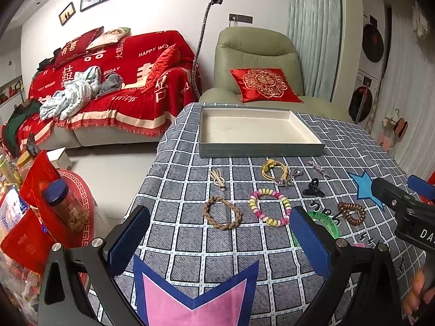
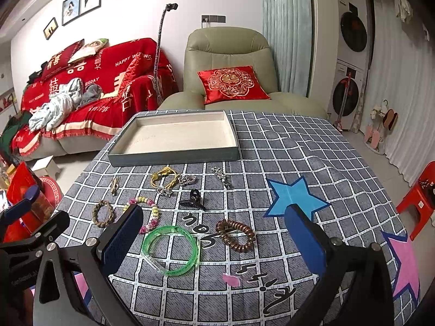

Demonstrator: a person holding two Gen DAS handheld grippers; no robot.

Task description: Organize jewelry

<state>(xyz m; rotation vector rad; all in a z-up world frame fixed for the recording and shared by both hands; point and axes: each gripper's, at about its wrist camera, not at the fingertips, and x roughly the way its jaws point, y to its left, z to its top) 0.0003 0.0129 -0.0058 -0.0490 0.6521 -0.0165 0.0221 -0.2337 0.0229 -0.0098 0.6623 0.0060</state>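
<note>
Left wrist view: the left gripper [image 1: 217, 239] is seen at the bottom of the frame with its blue-padded fingers spread wide and nothing held between them, above a checked grey cloth [image 1: 190, 239] that covers the counter. A shallow grey tray [image 1: 261, 148] with a cream lining is placed at the centre of the frame, and nothing is seen inside it. Below it, in mid frame, the jewelry is laid out on the cloth: a braided brown band [image 1: 222, 212], a pastel bead bracelet [image 1: 270, 207], a yellow hair tie [image 1: 274, 169], a black claw clip [image 1: 314, 188], a brown coil tie [image 1: 351, 212] and a beige clip [image 1: 217, 179]. A green bangle [image 1: 330, 224] is partly hidden behind the right-hand finger. The right gripper [image 1: 407, 203] is seen entering at the right edge.

In the right wrist view, the right gripper [image 2: 214, 236] is likewise held wide and empty at the bottom of the frame. The green bangle [image 2: 170, 248] and the brown coil tie [image 2: 236, 235] lie between its fingers in the picture, near each other but apart. A silver hairpin [image 2: 221, 177] lies just below the tray [image 2: 174, 157], left of a blue star patch [image 2: 296, 197]. A red-draped sofa [image 2: 103, 81] is seen at the upper left.
</note>
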